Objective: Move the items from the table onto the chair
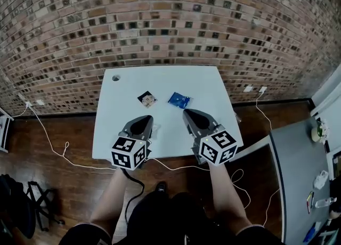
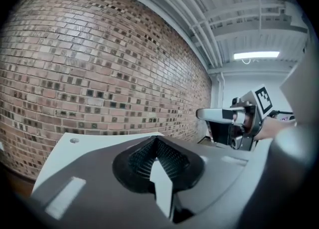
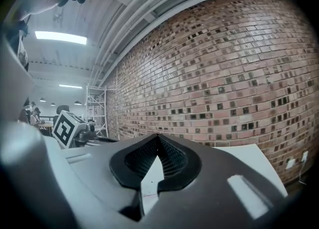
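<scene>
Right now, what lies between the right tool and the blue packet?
Nothing: in the head view, only bare white table separates the right tool from the blue packet.

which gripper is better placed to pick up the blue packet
Right. The right gripper, shut and empty, points at the blue packet, which lies just ahead of it on the table. The left gripper lines up with the dark square packet instead.

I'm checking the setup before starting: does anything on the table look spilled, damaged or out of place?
Nothing stands out. A dark packet and a blue packet lie flat and apart near the middle of the white table. Each is turned a little against the table's edges, but both look intact and nothing is spilled.
</scene>
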{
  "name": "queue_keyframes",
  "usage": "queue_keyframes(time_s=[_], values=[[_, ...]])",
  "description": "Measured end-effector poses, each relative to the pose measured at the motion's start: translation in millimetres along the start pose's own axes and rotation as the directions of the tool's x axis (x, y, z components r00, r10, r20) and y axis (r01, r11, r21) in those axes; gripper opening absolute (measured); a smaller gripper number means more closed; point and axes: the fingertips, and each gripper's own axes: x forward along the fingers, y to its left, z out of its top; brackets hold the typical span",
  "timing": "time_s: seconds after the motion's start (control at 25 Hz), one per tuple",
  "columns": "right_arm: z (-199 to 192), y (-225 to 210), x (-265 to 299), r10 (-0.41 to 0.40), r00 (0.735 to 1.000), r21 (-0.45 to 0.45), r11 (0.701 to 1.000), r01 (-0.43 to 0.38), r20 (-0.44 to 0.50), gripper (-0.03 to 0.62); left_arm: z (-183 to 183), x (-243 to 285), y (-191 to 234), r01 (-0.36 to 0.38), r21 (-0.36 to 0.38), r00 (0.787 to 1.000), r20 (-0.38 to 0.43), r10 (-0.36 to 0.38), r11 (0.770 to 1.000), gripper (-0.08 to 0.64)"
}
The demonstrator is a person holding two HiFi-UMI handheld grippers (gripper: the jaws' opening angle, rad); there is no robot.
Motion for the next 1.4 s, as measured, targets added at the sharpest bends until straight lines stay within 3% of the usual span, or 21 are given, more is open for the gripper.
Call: queue_keyframes(time_s=[0.44,0.76,0.88,0.96,1.12,1.24,1.4], values=[[0,-22,30,-0.027,0.999,-0.023,0.999,0.027,-0.027,0.002,-5,27,28,-0.013,0.014,0.999,-0.045,0.014,1.000,0.012],[-20,-29,36,-0.023,0.996,0.010,1.000,0.024,-0.081,0.002,-79,46,48,-0.075,-0.034,0.974,-0.219,0.066,0.997,0.026],[-31,-29,37,-0.018,0.994,0.026,0.999,0.020,-0.106,0.002,-114,56,52,-0.076,-0.015,0.951,-0.302,0.068,0.997,0.104],[-38,-29,37,-0.014,0.993,0.036,0.999,0.019,-0.121,0.002,-137,62,54,-0.080,-0.004,0.929,-0.362,0.073,0.997,0.193],[-47,-29,34,-0.008,0.991,0.065,0.998,0.016,-0.132,0.002,-179,67,56,-0.090,0.015,0.861,-0.501,0.085,0.996,0.308],[-48,-31,33,-0.009,0.991,0.076,0.997,0.019,-0.132,0.002,-203,66,58,-0.102,0.024,0.811,-0.577,0.097,0.995,0.322],[-49,-36,29,-0.016,0.991,0.086,0.996,0.028,-0.135,0.002,-216,68,60,-0.112,0.043,0.792,-0.599,0.115,0.993,0.317]])
